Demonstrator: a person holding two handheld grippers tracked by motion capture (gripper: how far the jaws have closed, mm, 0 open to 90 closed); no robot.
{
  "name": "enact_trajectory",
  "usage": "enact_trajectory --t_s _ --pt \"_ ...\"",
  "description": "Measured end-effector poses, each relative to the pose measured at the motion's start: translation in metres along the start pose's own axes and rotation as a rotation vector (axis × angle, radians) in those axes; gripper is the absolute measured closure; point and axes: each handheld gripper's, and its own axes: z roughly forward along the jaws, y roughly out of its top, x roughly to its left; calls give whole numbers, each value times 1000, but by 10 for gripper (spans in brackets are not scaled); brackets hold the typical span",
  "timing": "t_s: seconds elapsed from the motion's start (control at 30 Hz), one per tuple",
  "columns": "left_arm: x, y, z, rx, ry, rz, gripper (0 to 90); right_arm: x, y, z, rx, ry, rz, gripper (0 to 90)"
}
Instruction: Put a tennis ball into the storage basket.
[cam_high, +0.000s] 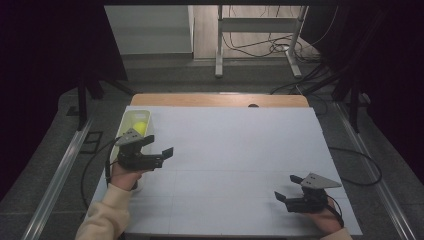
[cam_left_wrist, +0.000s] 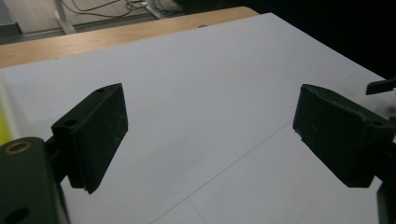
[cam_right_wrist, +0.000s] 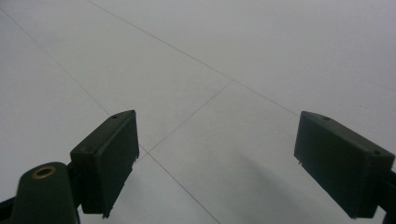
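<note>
A yellow ball (cam_high: 140, 127) lies in a pale yellow-green tray (cam_high: 128, 120) at the left edge of the white table top (cam_high: 225, 150). My left gripper (cam_high: 159, 145) is held just in front of the tray, jaws wide apart and pointing right, nothing between them. In the left gripper view the left gripper (cam_left_wrist: 210, 135) frames bare white surface. My right gripper (cam_high: 286, 188) rests low near the front right corner, open and empty, pointing left. The right gripper (cam_right_wrist: 215, 163) looks down on the white sheet and its thin seam lines.
A wooden strip (cam_high: 220, 100) runs along the table's far edge. Beyond it stand a metal frame (cam_high: 260, 35) and loose cables on the floor. Dark curtains close both sides. Cables trail from each gripper off the table's sides.
</note>
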Motion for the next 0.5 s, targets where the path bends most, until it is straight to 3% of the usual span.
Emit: enact_trajectory --t_s 0.2,0.5 --pt "-16 -6 15 21 -43 33 107 0 0 0 5 -5 -2 145" --pt "-28 -15 22 36 -85 35 109 1 0 1 8 -2 -2 145"
